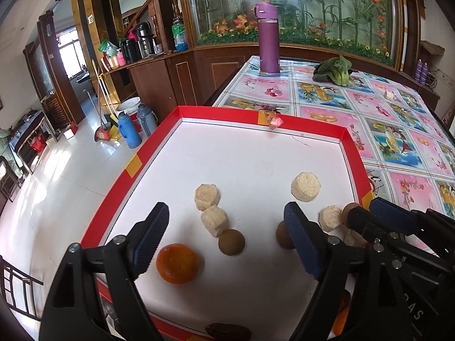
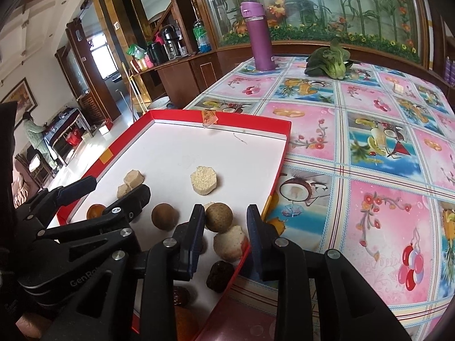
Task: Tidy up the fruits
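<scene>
Surface (image 2: 384, 147) under a pink-and-blue fruit-print cloth. On its near left corner sits the red-rimmed tray (image 1: 159, 139) with a white floor, holding all the fruits. Purple flask (image 1: 266, 38) stands upright at the far end, leafy greens (image 1: 334, 71) near it, well apart from the tray.

My left claw (image 1: 224, 241) hangs wide open over the tray's near side, empty; the orange fruit (image 1: 177, 264) lies just beside its left finger, and a brown round fruit (image 1: 231, 242) sits between the fingers. Two beige chunks (image 1: 210, 207) touch each other just beyond it.

My right claw (image 2: 226, 241) is open over the tray's right edge, gripping nothing; a speckled brown ball (image 2: 219, 217) and a pale ball (image 2: 229, 246) lie between its fingers, touching each other. A pale disc (image 2: 204, 180) lies alone mid-tray. A dark dried piece (image 2: 220, 275) lies near the rim.
</scene>
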`<action>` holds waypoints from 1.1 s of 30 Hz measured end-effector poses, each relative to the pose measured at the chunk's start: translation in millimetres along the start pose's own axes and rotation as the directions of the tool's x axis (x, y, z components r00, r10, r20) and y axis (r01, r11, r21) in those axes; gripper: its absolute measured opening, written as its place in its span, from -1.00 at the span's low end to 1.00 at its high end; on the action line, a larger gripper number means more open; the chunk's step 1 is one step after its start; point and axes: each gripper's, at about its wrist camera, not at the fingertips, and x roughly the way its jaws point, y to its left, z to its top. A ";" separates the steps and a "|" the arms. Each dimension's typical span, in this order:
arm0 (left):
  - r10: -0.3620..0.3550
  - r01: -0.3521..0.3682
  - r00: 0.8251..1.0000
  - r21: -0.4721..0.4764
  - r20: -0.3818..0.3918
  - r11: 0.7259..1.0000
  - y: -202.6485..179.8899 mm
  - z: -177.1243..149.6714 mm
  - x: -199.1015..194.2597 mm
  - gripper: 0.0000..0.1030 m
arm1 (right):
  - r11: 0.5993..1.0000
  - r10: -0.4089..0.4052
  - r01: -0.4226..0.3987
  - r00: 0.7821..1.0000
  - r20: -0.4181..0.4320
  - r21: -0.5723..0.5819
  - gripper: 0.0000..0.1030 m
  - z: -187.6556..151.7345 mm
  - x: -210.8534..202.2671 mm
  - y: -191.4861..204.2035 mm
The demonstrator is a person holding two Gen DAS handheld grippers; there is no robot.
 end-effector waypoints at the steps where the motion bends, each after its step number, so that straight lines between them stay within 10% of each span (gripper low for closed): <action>1: 0.003 -0.003 1.000 0.001 0.003 1.000 -0.4 0.1 -0.6 0.66 | 1.000 -0.002 0.002 1.000 0.004 0.000 -0.41 0.0 -0.8 -0.2; 33: 0.029 -0.021 0.966 -0.034 0.255 0.999 -19.9 16.3 -71.7 1.00 | 0.993 -0.102 0.111 0.970 0.220 -0.032 0.07 1.2 -59.8 -18.0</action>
